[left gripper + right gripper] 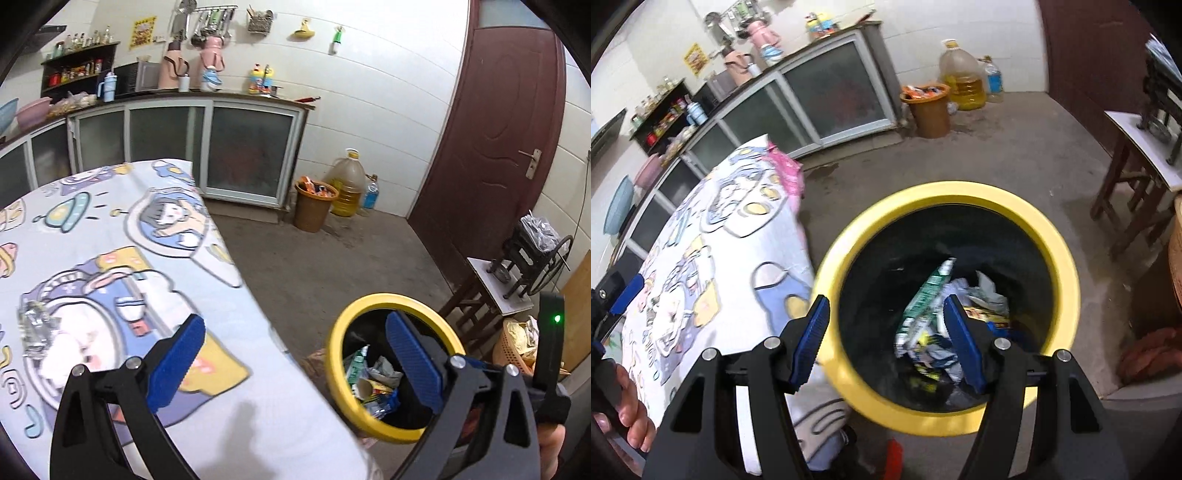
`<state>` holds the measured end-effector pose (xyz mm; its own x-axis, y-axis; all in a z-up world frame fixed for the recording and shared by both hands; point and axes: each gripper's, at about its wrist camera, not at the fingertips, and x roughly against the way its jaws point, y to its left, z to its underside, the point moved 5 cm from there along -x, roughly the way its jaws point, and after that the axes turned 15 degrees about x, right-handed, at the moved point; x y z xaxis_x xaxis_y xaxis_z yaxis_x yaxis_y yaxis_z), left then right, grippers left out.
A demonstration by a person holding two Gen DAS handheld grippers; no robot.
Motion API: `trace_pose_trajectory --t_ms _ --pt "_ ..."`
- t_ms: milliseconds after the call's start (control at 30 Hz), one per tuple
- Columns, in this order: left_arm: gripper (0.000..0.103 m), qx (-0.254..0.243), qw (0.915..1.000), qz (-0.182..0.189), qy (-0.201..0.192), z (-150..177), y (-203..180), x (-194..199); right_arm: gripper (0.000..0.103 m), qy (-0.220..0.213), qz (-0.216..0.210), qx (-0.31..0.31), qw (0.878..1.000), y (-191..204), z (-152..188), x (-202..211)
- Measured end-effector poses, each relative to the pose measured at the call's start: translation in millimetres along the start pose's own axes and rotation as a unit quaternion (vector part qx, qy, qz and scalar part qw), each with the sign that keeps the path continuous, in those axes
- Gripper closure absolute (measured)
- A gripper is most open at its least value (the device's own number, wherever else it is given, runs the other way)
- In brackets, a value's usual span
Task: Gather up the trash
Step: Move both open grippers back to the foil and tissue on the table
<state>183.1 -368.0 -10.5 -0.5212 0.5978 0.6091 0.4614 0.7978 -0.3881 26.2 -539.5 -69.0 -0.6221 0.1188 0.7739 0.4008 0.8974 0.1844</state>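
Observation:
A black bin with a yellow rim (945,192) stands on the floor beside the table and holds several wrappers, among them a green-and-white packet (925,295). Above its mouth my right gripper (888,338) hangs open, with nothing between the blue pads. My left gripper (295,365) is spread wide and empty, straddling the table's edge, with the bin (334,354) behind its right finger. A crumpled silvery wrapper (35,325) lies on the cartoon tablecloth (110,221), left of the left finger. In the right wrist view one blue left pad (626,293) shows at the far left.
A brown bin (314,210) full of wrappers, an oil jug (349,184) and a water bottle stand by the back wall. A wooden stool (480,295) carrying a black machine and a woven basket (517,347) are at the right. Cabinets line the back, and the concrete floor lies between.

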Motion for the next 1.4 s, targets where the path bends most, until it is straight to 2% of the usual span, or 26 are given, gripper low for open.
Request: trace_pose_trajectory --t_ms 467,633,767,867,1067,1267,1400 --pt "0.008 0.045 0.9967 -0.059 -0.035 -10.3 112.7 56.4 0.041 -0.002 -0.055 0.085 0.995 105.1 -21.7 -2.6" --pt "0.008 0.036 0.9957 -0.074 -0.042 -11.4 149.2 71.6 0.04 0.004 -0.072 0.111 0.991 137.8 -25.2 -9.4" --pt "0.008 0.028 0.9955 -0.081 -0.041 -10.5 169.7 78.9 0.038 0.008 -0.09 0.131 0.987 162.4 -27.1 -16.0" --pt "0.008 0.036 0.9933 -0.1 -0.046 -10.2 185.4 83.2 0.036 0.01 -0.104 0.141 0.984 178.5 -27.1 -21.6" --pt "0.008 0.056 0.9929 -0.098 -0.035 -7.6 205.2 79.8 0.036 0.015 -0.12 0.18 0.976 208.5 -21.2 -28.7" --pt "0.008 0.053 0.9937 -0.098 -0.011 -4.0 218.5 72.7 0.036 0.001 -0.131 0.205 0.97 223.4 -22.6 -30.1" --pt "0.008 0.044 0.9929 -0.11 -0.009 -4.3 232.1 77.0 0.036 -0.002 -0.138 0.215 0.967 232.6 -24.8 -33.4"
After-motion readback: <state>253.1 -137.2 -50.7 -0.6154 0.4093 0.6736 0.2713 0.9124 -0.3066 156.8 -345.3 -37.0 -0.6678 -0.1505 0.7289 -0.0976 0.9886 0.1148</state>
